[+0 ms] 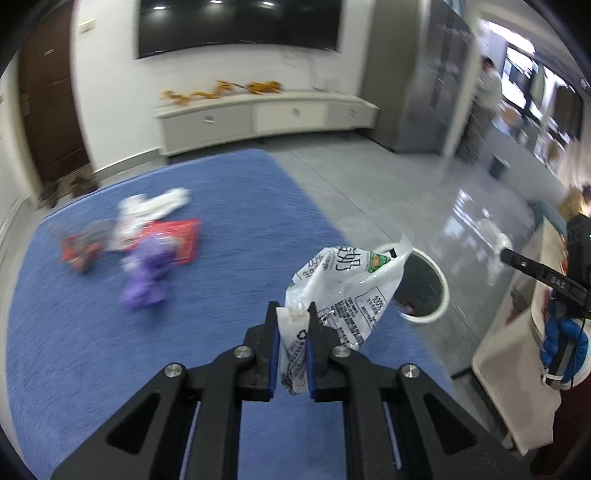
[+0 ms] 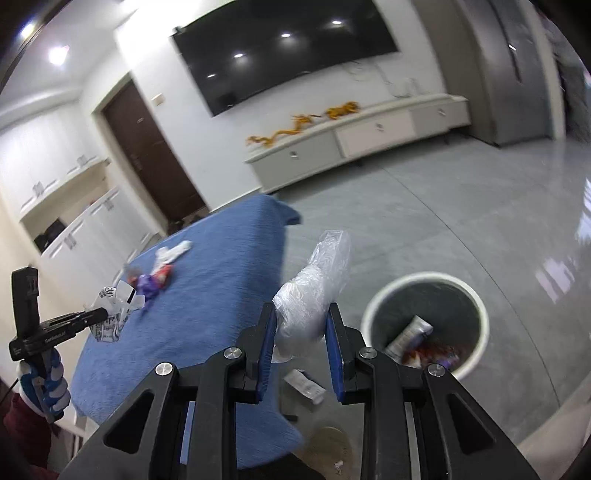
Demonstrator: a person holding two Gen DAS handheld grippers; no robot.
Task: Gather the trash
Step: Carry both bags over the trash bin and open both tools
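My left gripper (image 1: 292, 314) is shut on a white printed milk pouch (image 1: 347, 284), held above the blue-covered table (image 1: 221, 369) near its right edge. It also shows in the right wrist view (image 2: 110, 314). My right gripper (image 2: 301, 314) is shut on a clear crumpled plastic bag (image 2: 317, 277), held beside the table's edge, left of the white trash bin (image 2: 424, 321). The bin stands on the floor and holds several wrappers. More trash lies on the table: a purple wrapper (image 1: 147, 273), a red packet (image 1: 181, 240) and white tissue (image 1: 155, 205).
A small white carton (image 2: 304, 384) lies on the floor under my right gripper. A low white cabinet (image 1: 258, 118) runs along the far wall under a large screen (image 1: 236, 26). A person (image 1: 487, 96) stands far right. Grey tiled floor surrounds the bin.
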